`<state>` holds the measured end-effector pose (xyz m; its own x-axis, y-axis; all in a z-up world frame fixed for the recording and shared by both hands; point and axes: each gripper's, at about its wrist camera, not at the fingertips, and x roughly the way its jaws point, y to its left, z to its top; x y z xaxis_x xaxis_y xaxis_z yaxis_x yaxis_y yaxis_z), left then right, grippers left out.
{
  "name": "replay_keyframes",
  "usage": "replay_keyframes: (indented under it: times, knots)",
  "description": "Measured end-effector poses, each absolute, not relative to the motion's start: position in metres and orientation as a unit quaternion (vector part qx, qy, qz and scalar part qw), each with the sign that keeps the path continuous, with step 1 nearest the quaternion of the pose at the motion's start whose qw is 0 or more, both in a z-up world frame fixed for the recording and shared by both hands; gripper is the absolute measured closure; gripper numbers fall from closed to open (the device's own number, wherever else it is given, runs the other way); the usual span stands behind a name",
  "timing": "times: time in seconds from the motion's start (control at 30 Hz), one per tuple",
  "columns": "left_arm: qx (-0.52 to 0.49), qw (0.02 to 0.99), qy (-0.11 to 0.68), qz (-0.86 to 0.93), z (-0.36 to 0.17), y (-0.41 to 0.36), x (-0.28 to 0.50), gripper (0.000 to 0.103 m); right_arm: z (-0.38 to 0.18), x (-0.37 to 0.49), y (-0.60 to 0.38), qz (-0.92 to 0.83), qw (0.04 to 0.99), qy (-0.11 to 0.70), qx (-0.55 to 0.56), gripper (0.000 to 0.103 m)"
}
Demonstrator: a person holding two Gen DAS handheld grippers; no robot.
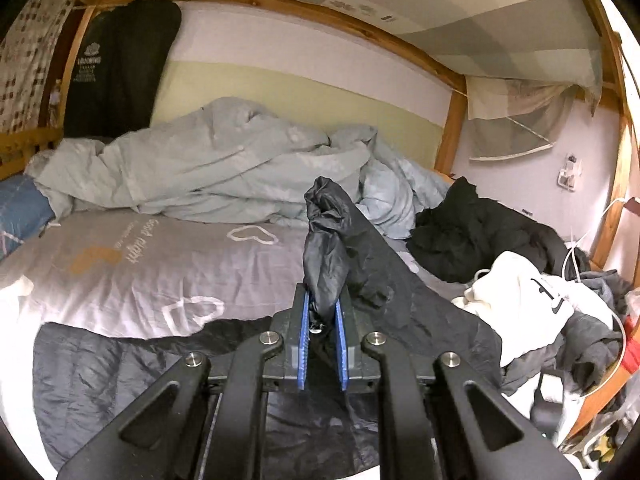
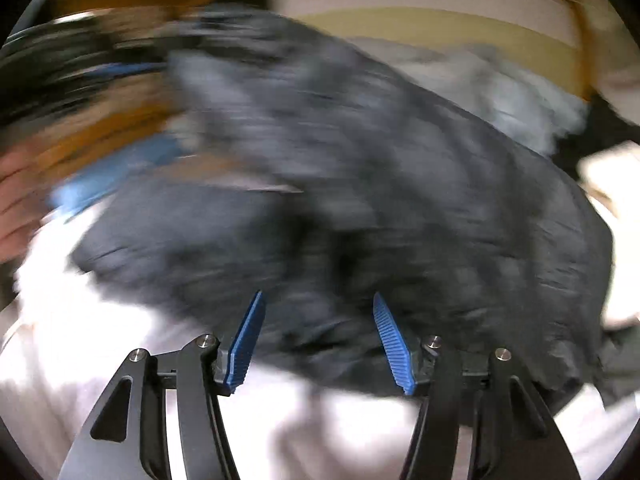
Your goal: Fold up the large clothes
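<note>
A large dark grey jacket (image 1: 120,372) lies spread on the bed's pale grey sheet (image 1: 140,276). My left gripper (image 1: 322,312) is shut on a bunched part of the jacket (image 1: 326,248) and holds it up above the bed, so the cloth stretches down from it. In the right wrist view, which is heavily blurred, the same jacket (image 2: 380,200) fills the middle over the white sheet (image 2: 100,340). My right gripper (image 2: 318,308) is open and empty just in front of the jacket's near edge, its blue pads (image 2: 246,340) wide apart.
A crumpled light blue duvet (image 1: 208,164) lies along the back wall. A heap of black clothes (image 1: 480,228) and a white hoodie (image 1: 528,300) sit at the right, with cables by the wooden bed frame (image 1: 452,120). A dark garment (image 1: 120,68) hangs at the back left.
</note>
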<state>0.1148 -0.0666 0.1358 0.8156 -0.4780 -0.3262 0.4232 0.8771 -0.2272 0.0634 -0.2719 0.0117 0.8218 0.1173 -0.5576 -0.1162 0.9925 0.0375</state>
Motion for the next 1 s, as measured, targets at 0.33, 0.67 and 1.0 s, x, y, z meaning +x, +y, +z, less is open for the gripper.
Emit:
replay_keyframes:
  times: [0.33,0.67,1.0]
  knots:
    - [-0.082,0.957,0.189,-0.204,0.127,-0.053,0.118,0.092,-0.011,0.103,-0.283,0.028,0.937,0.348,-0.025,0.077]
    - [-0.022,0.97,0.204,-0.131,0.106,-0.012,0.111,0.092,0.03,0.054,-0.302,-0.125,0.96,0.245,-0.045,0.099]
    - [-0.102,0.945,0.291,-0.105,0.042,0.06,0.111,0.103,-0.004,0.052,-0.296,-0.148,0.936,0.317,-0.046,0.099]
